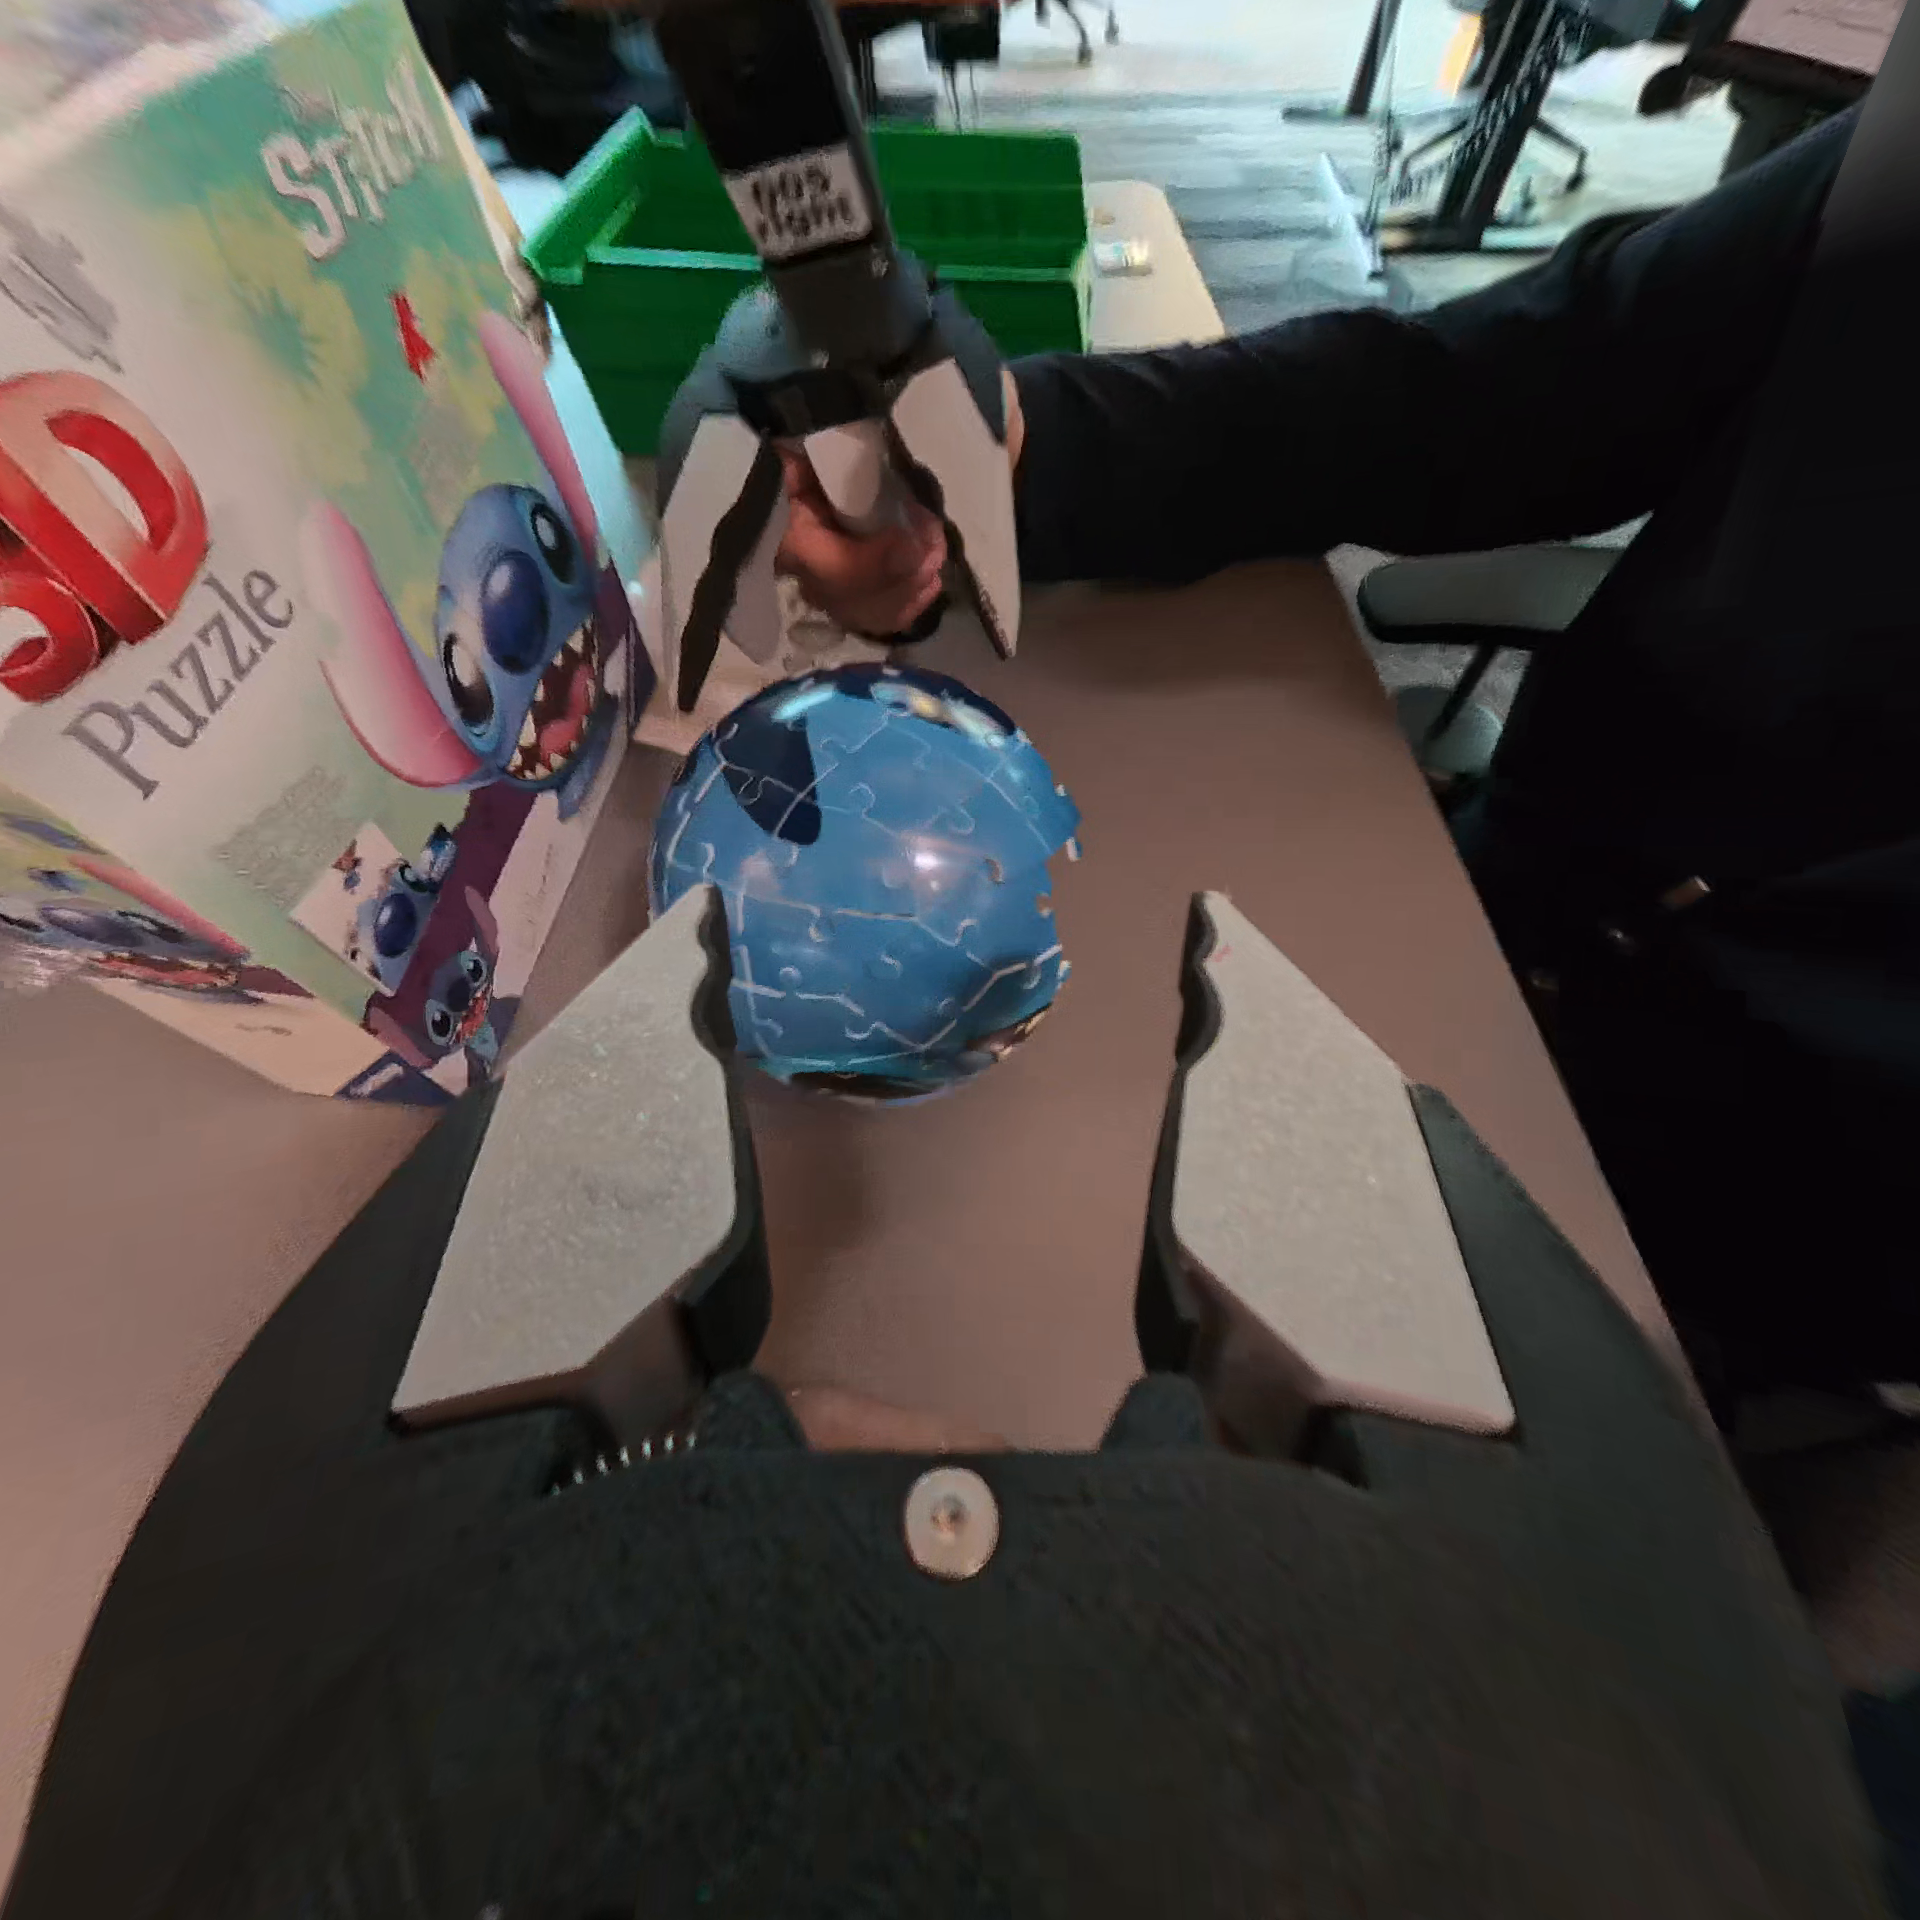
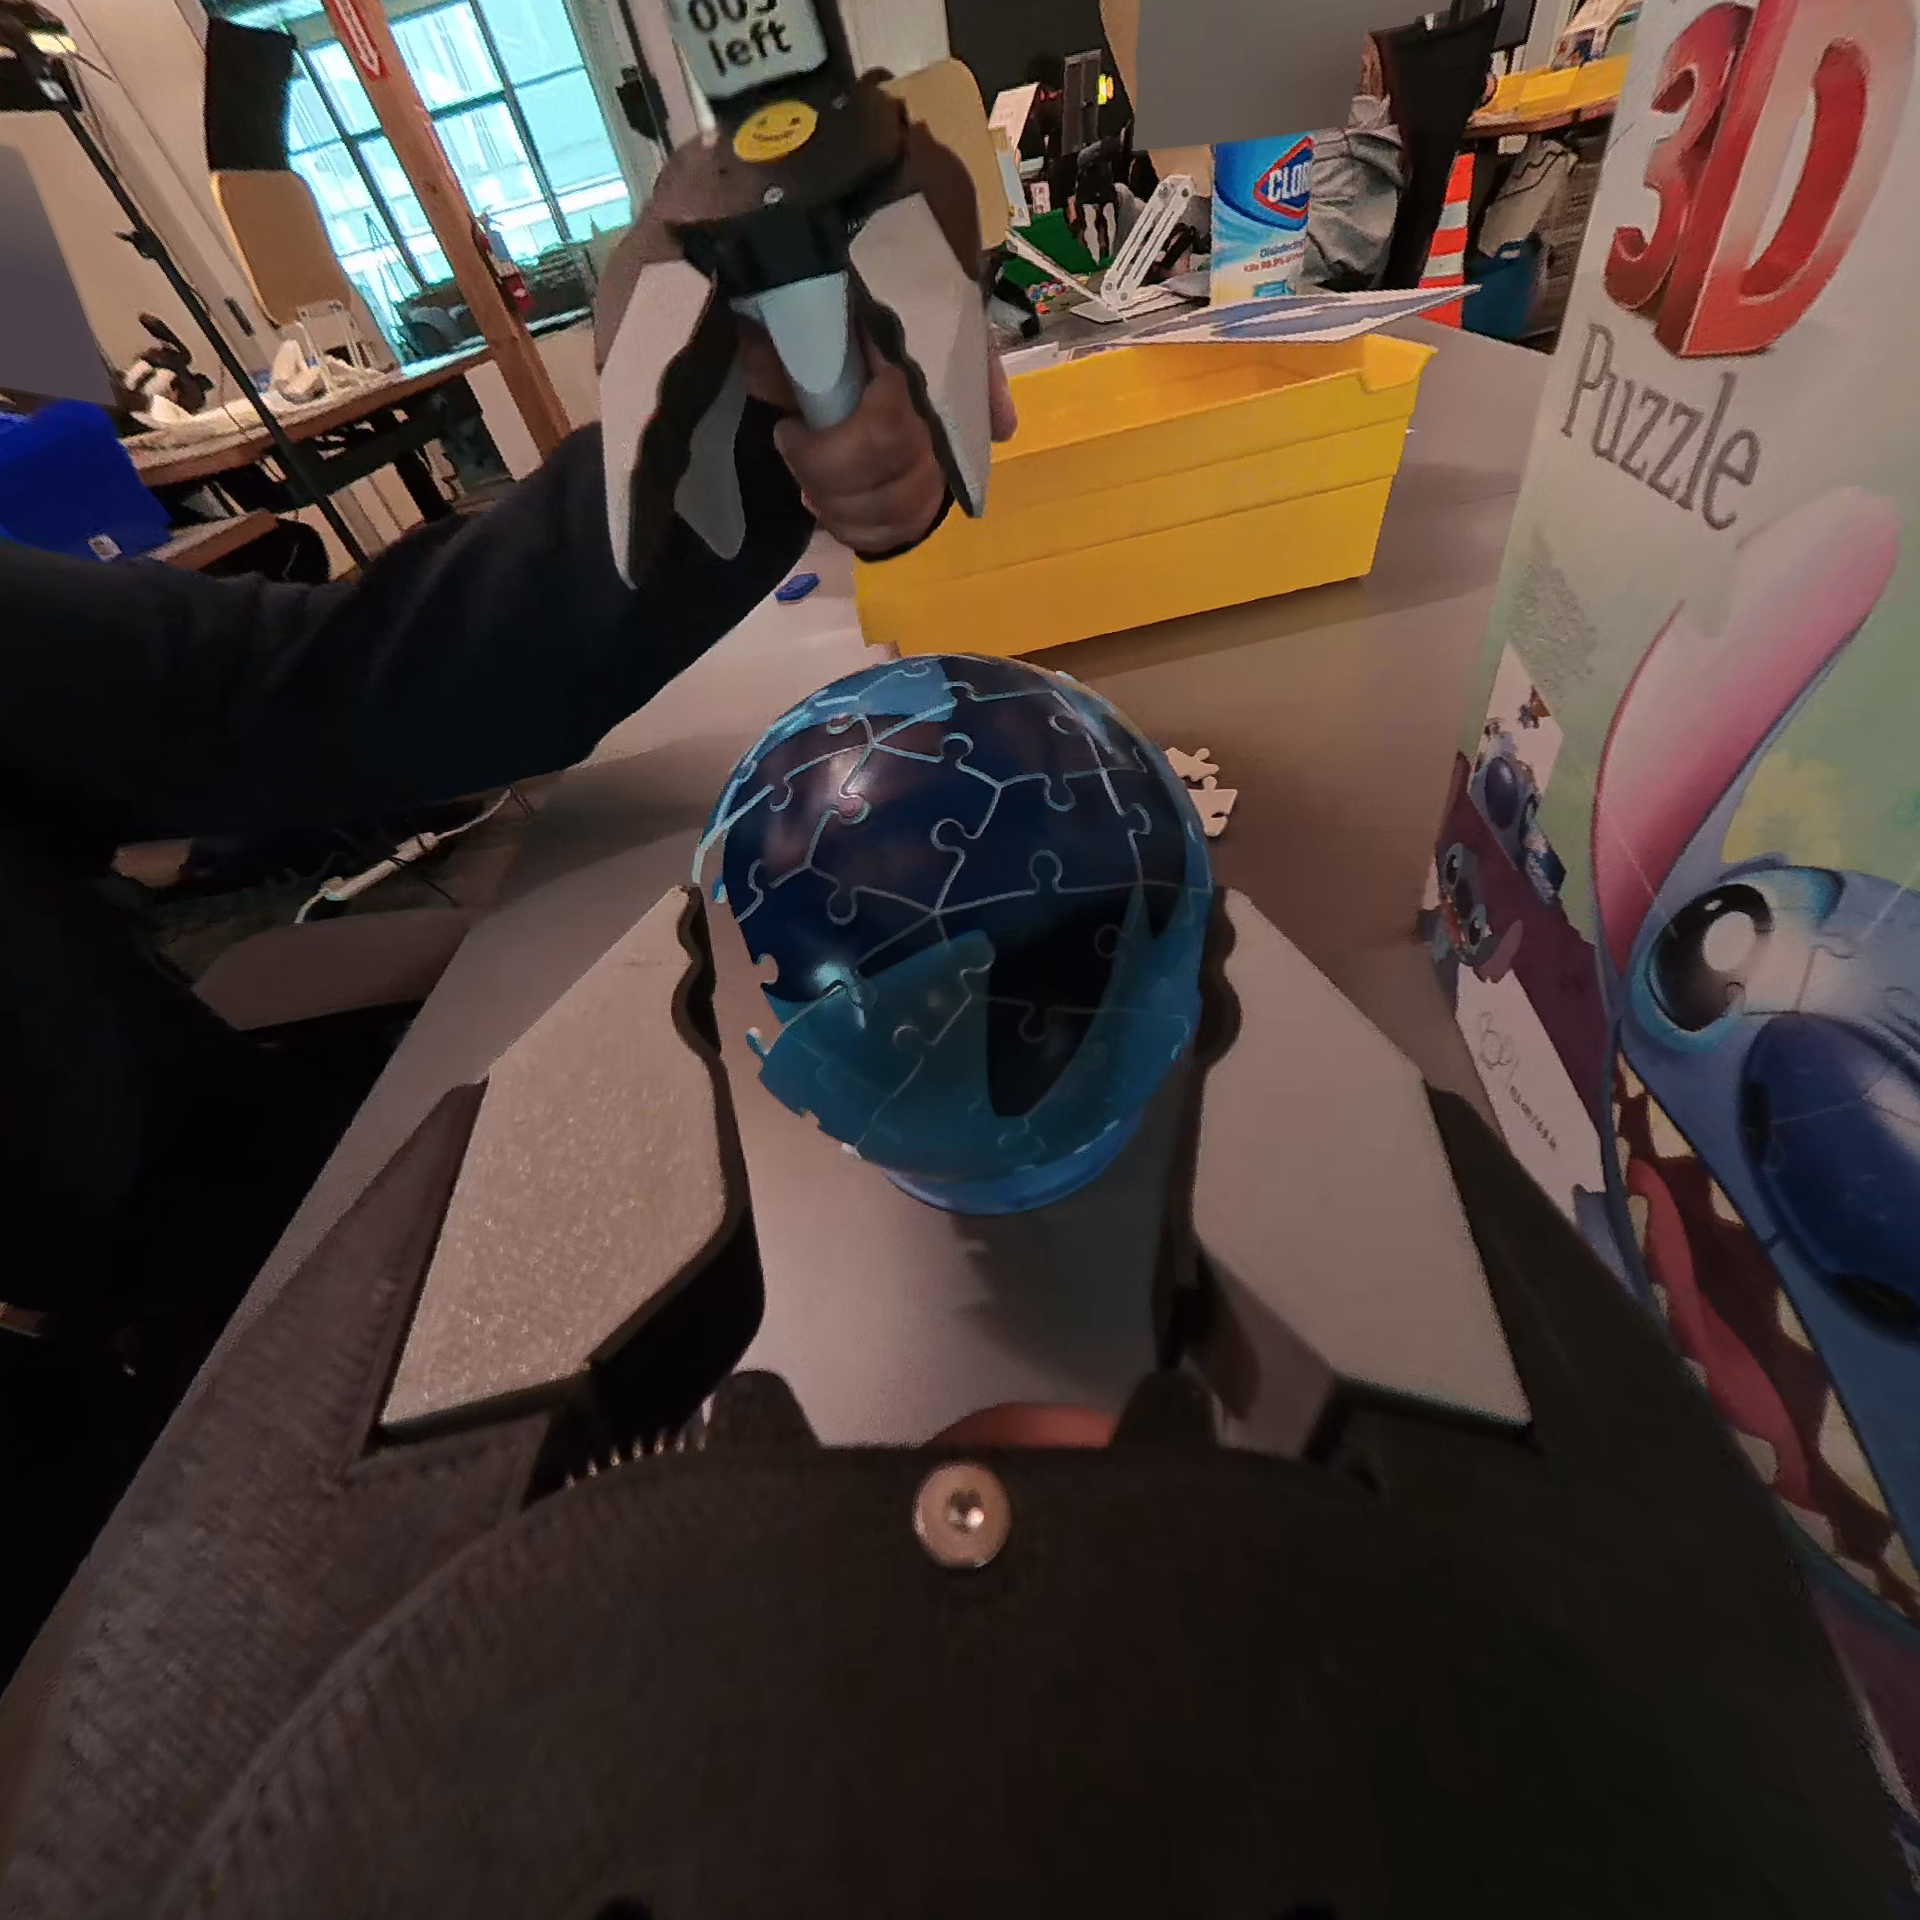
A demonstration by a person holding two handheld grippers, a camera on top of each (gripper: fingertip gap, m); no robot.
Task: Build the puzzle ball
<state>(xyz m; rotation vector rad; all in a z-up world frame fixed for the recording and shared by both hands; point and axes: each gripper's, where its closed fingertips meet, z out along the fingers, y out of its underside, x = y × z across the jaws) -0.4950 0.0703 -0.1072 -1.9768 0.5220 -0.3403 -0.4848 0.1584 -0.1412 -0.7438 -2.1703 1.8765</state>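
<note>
The blue puzzle ball (image 1: 862, 883) stands on the grey table (image 1: 1195, 748), mostly assembled, with a jagged open edge on one side. In the right wrist view the ball (image 2: 956, 935) shows dark blue pieces and rests on a blue ring. My left gripper (image 1: 956, 914) is open and empty, its left fingertip overlapping the ball's near left edge. My right gripper (image 2: 956, 914) is open and empty, its fingertips flanking the ball from above. Each gripper shows in the other's view, the right gripper (image 1: 847, 670) and the left gripper (image 2: 800, 540), both hovering over the ball.
The tall puzzle box (image 1: 260, 623) stands close beside the ball, and also shows in the right wrist view (image 2: 1714, 831). A green bin (image 1: 997, 229) and a yellow bin (image 2: 1143, 499) sit on the table beyond the ball. Loose white pieces (image 2: 1205, 790) lie near the ball. Dark sleeves (image 1: 1351, 447) cross the table edge. About 11 centimetres separates my left fingertips from my right.
</note>
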